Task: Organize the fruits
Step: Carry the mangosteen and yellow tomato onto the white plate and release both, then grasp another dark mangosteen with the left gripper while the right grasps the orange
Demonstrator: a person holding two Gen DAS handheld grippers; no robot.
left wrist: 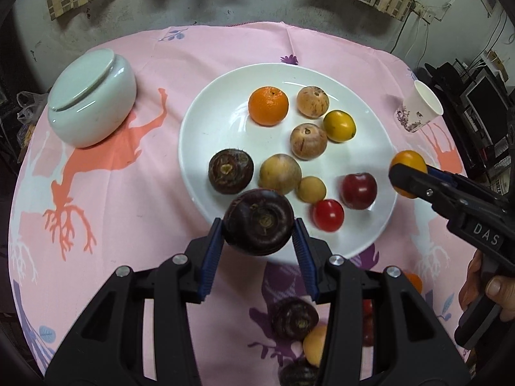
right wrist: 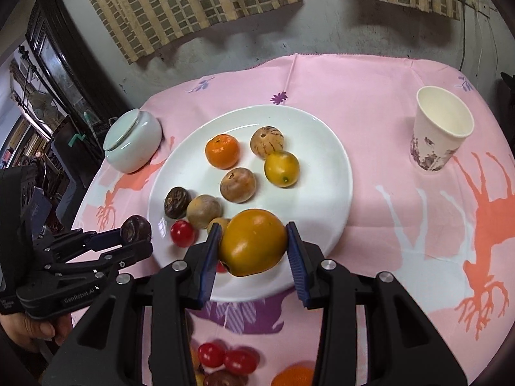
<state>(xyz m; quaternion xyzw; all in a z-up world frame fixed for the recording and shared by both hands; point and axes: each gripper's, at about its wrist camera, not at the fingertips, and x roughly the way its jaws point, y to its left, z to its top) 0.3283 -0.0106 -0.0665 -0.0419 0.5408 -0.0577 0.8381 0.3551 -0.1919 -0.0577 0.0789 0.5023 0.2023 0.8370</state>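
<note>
Pink cloth covers the bench (left wrist: 135, 199), where the left tongs (left wrist: 259, 230) grip a dark water chestnut (left wrist: 259, 222) and the right tongs (right wrist: 254, 246) clamp an orange-yellow fruit (right wrist: 252, 246), both above the near rim of the white plate (left wrist: 206, 122) of fruit, with a lidded jar (left wrist: 93, 106) and paper cup (right wrist: 441, 128) beyond.

You have a pink tablecloth (left wrist: 138, 199) printed with orange, white and purple deer shapes spread over the table in front of you. At the far left of it sits a pale green ceramic jar (left wrist: 91, 98) with its lid on, and over at the far right a paper cup (right wrist: 439, 128) with a purple floral pattern stands upright and open-mouthed, well apart from the jar. Beyond the table you can see a grey wall with checked curtains (right wrist: 180, 9) hanging along its top, and dark furniture (right wrist: 61, 64) at the left side of the right wrist view.
</note>
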